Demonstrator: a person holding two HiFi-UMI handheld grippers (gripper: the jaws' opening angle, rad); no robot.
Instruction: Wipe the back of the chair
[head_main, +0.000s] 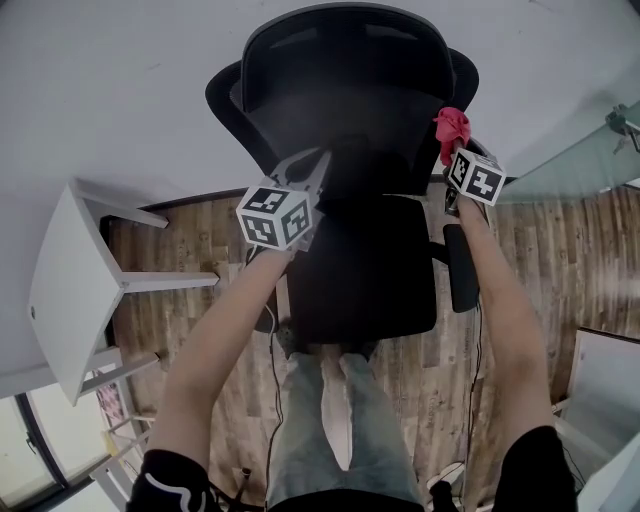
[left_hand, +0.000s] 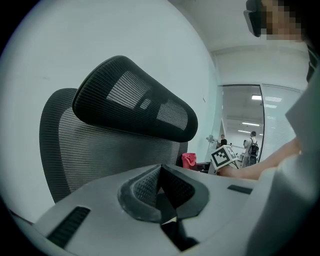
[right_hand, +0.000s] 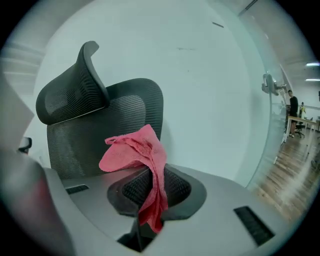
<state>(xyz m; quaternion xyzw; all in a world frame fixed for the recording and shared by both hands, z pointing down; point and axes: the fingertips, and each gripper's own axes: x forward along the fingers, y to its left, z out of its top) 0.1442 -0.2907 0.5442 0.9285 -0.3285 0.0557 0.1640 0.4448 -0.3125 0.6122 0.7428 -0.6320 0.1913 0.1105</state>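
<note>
Nearest you: your legs in jeans, at the front edge of the chair seat. Both of your arms reach out over that seat.

Left gripper: jaws pressed together with nothing between them. It points at the middle of the mesh backrest, near it but apart.

Right gripper: clamped on a pink cloth. The loose end flops up and left out of the jaws (a shorter tail hangs down between the pads). It sits at the right edge of the backrest, above the right armrest. I can't tell whether the cloth touches the mesh.

The headrest sits above the backrest. A white table stands left on the wood floor. Far side: a white wall behind the chair and a glass partition at far right.
</note>
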